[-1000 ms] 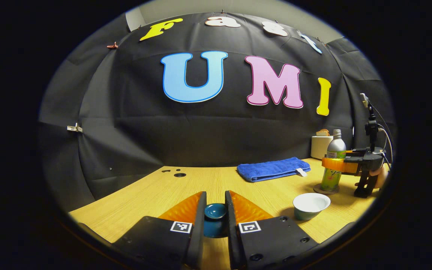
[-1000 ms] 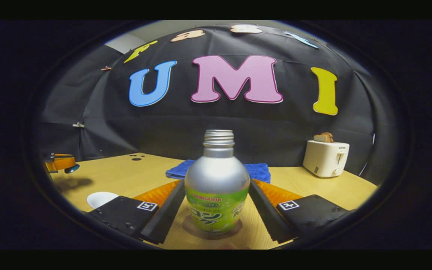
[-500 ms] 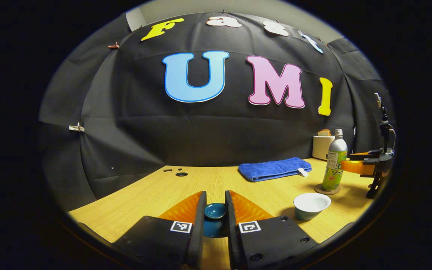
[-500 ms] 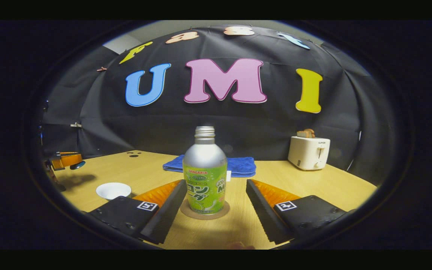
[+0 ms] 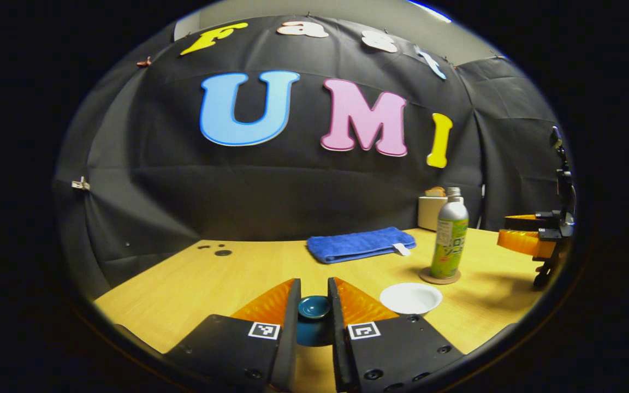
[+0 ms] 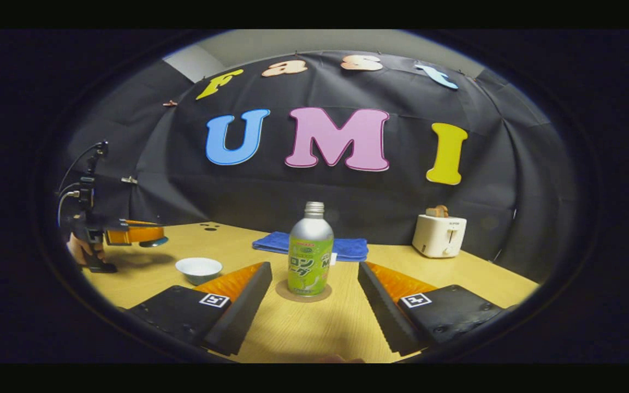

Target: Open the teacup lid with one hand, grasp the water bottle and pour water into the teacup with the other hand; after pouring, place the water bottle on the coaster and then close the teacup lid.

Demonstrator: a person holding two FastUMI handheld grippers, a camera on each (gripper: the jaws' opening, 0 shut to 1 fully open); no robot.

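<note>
My left gripper (image 5: pixel 313 297) is shut on the dark teal teacup lid (image 5: pixel 314 307), held above the table. The white-lined teacup (image 5: pixel 410 298) stands uncovered just right of the left fingers; it is also the small bowl shape (image 6: pixel 199 268) in the right gripper view. The silver and green water bottle (image 6: pixel 310 257) stands upright on a round brown coaster (image 6: pixel 303 291). My right gripper (image 6: pixel 314 281) is open, back from the bottle, with nothing between its fingers. The left gripper view shows it at the far right (image 5: pixel 527 240).
A folded blue towel (image 5: pixel 360 245) lies behind the cup and bottle. A white toaster (image 6: pixel 439 234) stands at the back right. Small dark holes (image 5: pixel 216 251) mark the table's far left. A hand (image 6: pixel 77 248) holds the left gripper at the left edge.
My right gripper has let go of the bottle on the coaster and drawn back from it, open. My left gripper, still holding the lid, has swung toward the teacup.
</note>
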